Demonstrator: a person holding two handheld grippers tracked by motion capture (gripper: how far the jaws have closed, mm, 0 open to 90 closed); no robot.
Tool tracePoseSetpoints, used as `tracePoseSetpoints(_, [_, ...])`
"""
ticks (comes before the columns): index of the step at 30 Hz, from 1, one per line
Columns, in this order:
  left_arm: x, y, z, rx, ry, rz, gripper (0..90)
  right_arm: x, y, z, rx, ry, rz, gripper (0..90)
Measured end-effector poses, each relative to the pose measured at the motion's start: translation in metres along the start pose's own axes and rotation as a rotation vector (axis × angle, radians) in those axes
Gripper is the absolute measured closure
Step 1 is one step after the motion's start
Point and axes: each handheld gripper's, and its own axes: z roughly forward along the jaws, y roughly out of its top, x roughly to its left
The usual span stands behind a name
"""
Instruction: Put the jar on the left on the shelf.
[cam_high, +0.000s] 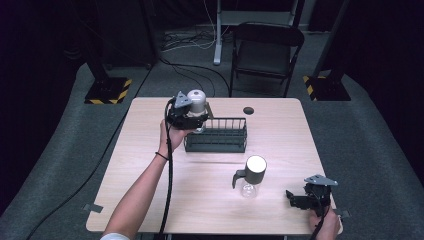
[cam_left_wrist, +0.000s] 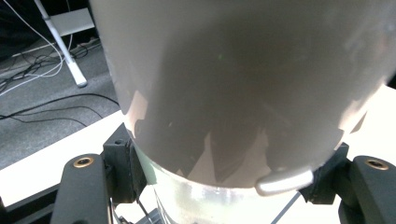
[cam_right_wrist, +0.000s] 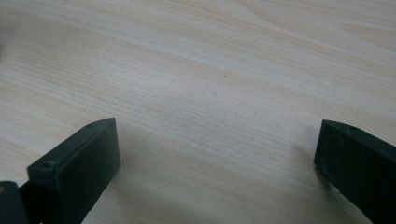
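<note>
My left gripper (cam_high: 192, 120) is shut on a grey cup (cam_high: 196, 100) and holds it in the air over the left end of a dark wire rack (cam_high: 220, 135). In the left gripper view the cup's grey wall (cam_left_wrist: 233, 84) rises above a clear lower part, and both jaws press on its sides. A second cup (cam_high: 255, 171), with a dark handle and a clear base, stands on the table in front of the rack. Near the table's front right corner my right gripper (cam_high: 296, 197) rests low and open. Its jaws (cam_right_wrist: 215, 158) stand wide apart over bare wood.
The light wooden table (cam_high: 150, 175) has a small dark hole (cam_high: 248, 110) near its far edge. Behind it stand a black folding chair (cam_high: 267, 47) and stand bases with yellow-black stripes (cam_high: 107, 90). Cables run across the grey floor.
</note>
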Motion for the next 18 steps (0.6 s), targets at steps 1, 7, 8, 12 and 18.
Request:
tracePoseSetpoints(1, [0.000, 0.000, 0.001, 0.001, -0.001, -0.003, 30.9, 0.000, 0.000, 0.000, 0.000, 0.000, 0.000, 0.0])
tracePoseSetpoints(7, [0.001, -0.002, 0.007, 0.008, 0.003, -0.015, 30.9, 0.000, 0.000, 0.000, 0.000, 0.000, 0.000, 0.0])
tracePoseSetpoints(8, [0.001, -0.002, 0.007, 0.008, 0.003, -0.015, 30.9, 0.000, 0.000, 0.000, 0.000, 0.000, 0.000, 0.0])
tracePoseSetpoints(12, [0.003, -0.005, 0.011, 0.013, 0.005, -0.029, 30.8, 0.000, 0.000, 0.000, 0.000, 0.000, 0.000, 0.0])
tracePoseSetpoints(18, [0.003, -0.007, 0.016, 0.020, 0.008, -0.038, 30.8, 0.000, 0.000, 0.000, 0.000, 0.000, 0.000, 0.0])
